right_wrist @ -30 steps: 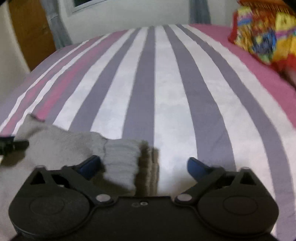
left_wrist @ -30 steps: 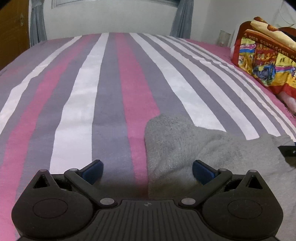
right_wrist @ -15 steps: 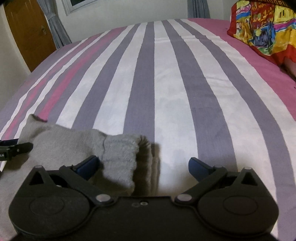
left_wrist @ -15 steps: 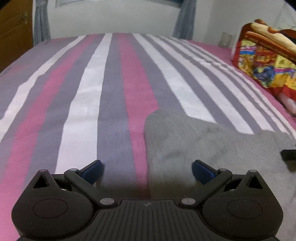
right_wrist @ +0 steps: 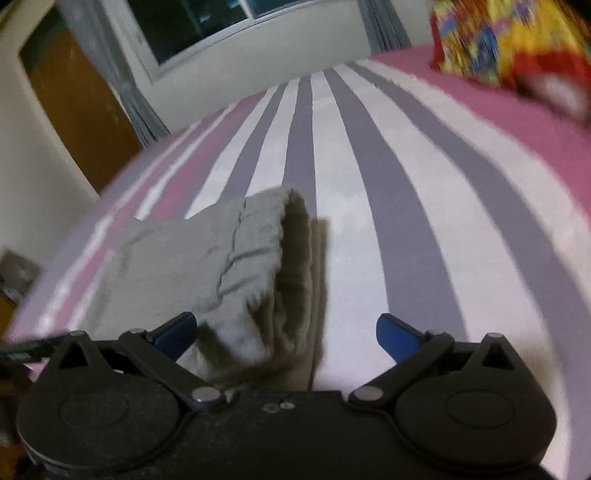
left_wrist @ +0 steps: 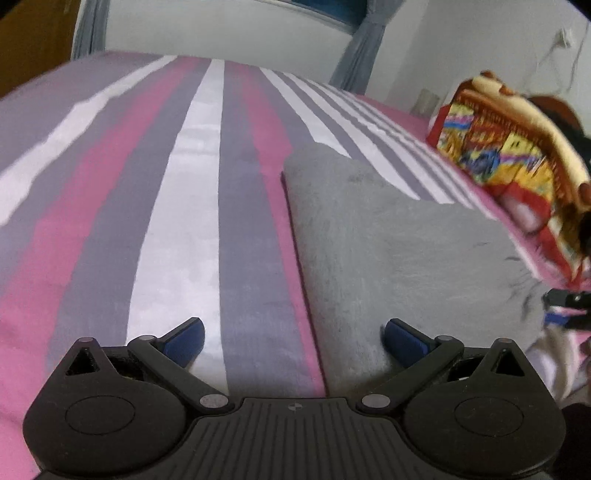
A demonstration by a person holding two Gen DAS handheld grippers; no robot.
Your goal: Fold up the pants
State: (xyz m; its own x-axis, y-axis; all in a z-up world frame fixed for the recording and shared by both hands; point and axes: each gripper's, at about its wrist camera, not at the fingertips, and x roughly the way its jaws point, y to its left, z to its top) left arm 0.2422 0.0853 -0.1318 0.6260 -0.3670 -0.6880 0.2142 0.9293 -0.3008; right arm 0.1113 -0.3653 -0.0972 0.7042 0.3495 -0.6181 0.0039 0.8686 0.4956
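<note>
Grey fleece pants (left_wrist: 388, 243) lie folded on a striped bed. In the left wrist view my left gripper (left_wrist: 293, 338) is open, its jaws spread across the pants' left edge, holding nothing. In the right wrist view the pants' ribbed waistband end (right_wrist: 258, 251) lies in stacked layers just ahead. My right gripper (right_wrist: 286, 334) is open over that end, empty. The other gripper's tip shows at the right edge of the left wrist view (left_wrist: 569, 306).
The bedsheet (left_wrist: 177, 206) has pink, grey and white stripes. A colourful folded blanket (left_wrist: 517, 162) sits at the right of the bed. A wooden door (right_wrist: 77, 107) and a curtained window (right_wrist: 207, 26) stand beyond the bed's far edge.
Both grippers have pulled back and tilted up; the pants now appear farther ahead and flatter. Both stay open. The views are blurred with motion.
</note>
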